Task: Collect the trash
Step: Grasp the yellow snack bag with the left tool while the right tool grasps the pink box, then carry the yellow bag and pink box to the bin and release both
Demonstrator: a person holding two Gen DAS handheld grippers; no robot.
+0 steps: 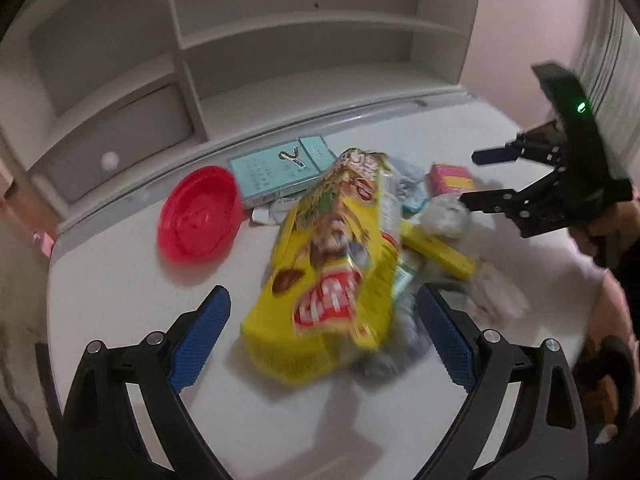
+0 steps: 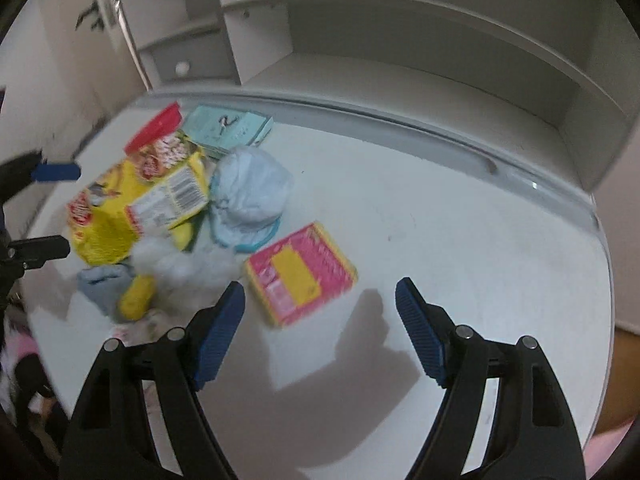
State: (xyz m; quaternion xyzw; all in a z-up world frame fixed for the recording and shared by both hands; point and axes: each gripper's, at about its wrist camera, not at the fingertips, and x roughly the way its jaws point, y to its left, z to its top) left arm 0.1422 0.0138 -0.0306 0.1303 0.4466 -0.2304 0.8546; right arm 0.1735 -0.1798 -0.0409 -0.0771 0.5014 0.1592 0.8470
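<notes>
Pink box point(image 2: 301, 273) lies unobscured only in right view; both tongs point(image 1: 324, 336) point(image 2: 320, 334) spread, empty.

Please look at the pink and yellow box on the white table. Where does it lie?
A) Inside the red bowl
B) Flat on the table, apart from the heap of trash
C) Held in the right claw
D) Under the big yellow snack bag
B. The pink and yellow box lies flat on the bare white table, to the side of the heap, and the open right claw holds nothing.
</notes>
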